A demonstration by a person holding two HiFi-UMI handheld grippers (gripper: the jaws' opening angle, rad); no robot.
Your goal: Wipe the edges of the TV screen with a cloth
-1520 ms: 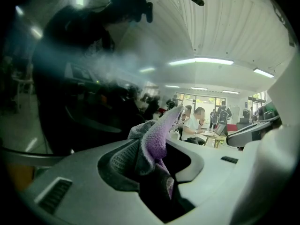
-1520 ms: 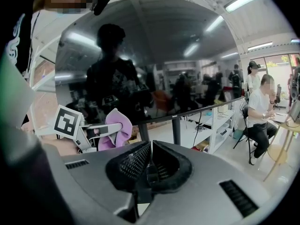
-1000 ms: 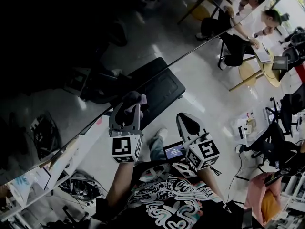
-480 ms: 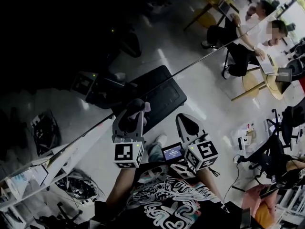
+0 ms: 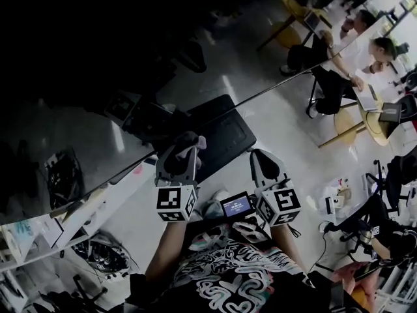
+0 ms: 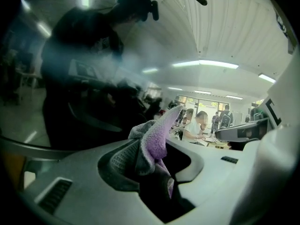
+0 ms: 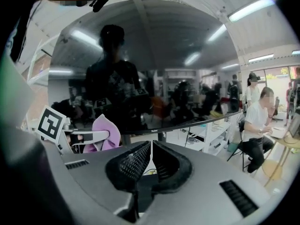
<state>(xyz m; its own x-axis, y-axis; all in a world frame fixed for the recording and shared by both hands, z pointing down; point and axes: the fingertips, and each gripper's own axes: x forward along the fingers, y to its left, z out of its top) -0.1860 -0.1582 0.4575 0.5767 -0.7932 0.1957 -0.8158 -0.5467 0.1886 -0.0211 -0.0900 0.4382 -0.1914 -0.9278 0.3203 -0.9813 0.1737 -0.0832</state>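
Head view, centre: my left gripper (image 5: 184, 150) pinches cloth (image 6: 157, 137) beside TV (image 5: 98, 77) edge; right gripper (image 7: 151, 162) pressed together, empty. If cloth slips, jaws may scrape glass.

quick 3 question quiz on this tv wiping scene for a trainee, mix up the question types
1. True or false: the right gripper is shut with nothing between its jaws.
2. The purple and grey cloth is held by: A) the left gripper B) the right gripper C) a bare hand.
3. Fill in the word: in the right gripper view, the cloth shows near the TV screen's ___ edge.

Key: 1 true; 2 A; 3 lower.
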